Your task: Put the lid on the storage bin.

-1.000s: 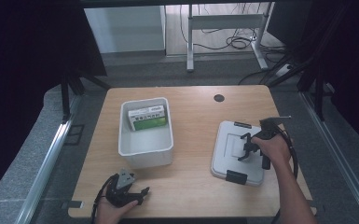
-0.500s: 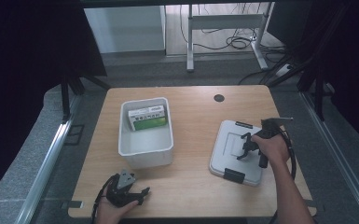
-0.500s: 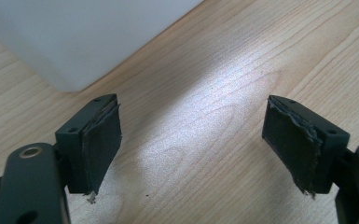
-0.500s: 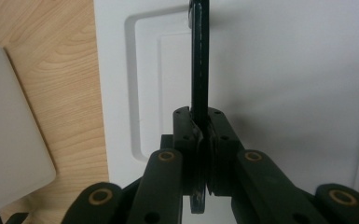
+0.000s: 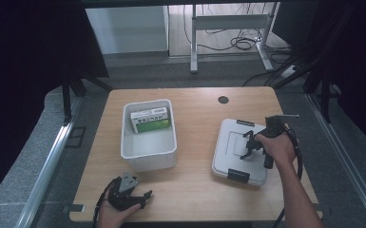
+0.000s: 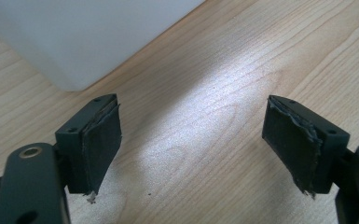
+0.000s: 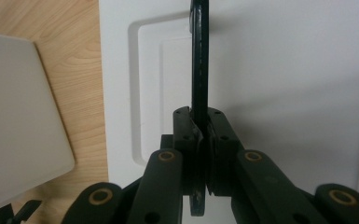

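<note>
On the right half of the tabletop (image 5: pixel 195 99) lies a white lid (image 5: pixel 240 149), flat, its long axis running from your near edge away from you, with black latches at both short ends. Your right claw (image 5: pixel 248 145) is clamped on the lid's black handle (image 7: pixel 199 60); the right gripper view shows that handle standing on edge, a thin strip running straight away between the pads. Your left claw (image 5: pixel 132 195) rests at the near edge with its pads wide apart over bare wood, near the white bin (image 5: pixel 148 152). From above, a green box (image 5: pixel 150 120) lies inside that bin.
</note>
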`<state>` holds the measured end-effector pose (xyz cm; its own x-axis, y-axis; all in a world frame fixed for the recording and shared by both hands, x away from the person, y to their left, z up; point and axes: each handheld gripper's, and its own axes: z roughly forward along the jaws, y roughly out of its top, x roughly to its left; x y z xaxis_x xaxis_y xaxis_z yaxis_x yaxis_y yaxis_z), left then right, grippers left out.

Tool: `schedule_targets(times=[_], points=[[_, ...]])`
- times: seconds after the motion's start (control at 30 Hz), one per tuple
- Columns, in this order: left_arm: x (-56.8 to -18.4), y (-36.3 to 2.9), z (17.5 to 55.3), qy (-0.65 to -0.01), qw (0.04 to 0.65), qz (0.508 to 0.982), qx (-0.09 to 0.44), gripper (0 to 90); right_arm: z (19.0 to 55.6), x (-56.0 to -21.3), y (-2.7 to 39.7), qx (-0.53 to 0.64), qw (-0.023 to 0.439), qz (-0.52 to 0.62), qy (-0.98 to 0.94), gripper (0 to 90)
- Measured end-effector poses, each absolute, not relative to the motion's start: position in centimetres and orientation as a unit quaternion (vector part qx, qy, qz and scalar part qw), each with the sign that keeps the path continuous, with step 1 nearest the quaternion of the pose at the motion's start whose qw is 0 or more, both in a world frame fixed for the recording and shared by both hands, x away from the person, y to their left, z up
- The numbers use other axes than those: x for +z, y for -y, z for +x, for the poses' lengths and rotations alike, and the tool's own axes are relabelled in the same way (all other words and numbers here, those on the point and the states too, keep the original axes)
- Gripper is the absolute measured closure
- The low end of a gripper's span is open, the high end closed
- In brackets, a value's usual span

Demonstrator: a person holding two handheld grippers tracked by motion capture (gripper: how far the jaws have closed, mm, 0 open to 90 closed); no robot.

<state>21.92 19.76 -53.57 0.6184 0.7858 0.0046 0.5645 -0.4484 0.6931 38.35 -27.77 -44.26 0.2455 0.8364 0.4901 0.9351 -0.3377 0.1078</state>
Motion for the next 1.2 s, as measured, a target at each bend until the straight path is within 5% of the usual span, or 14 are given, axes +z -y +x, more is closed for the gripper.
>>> schedule_targets(times=[1.2], points=[[-53.6,-19.9,21.9,-0.406,0.333,0.835,0.165,19.8,37.9,-40.2,25.8,-0.293,0.114,-0.743,0.591,84.3]])
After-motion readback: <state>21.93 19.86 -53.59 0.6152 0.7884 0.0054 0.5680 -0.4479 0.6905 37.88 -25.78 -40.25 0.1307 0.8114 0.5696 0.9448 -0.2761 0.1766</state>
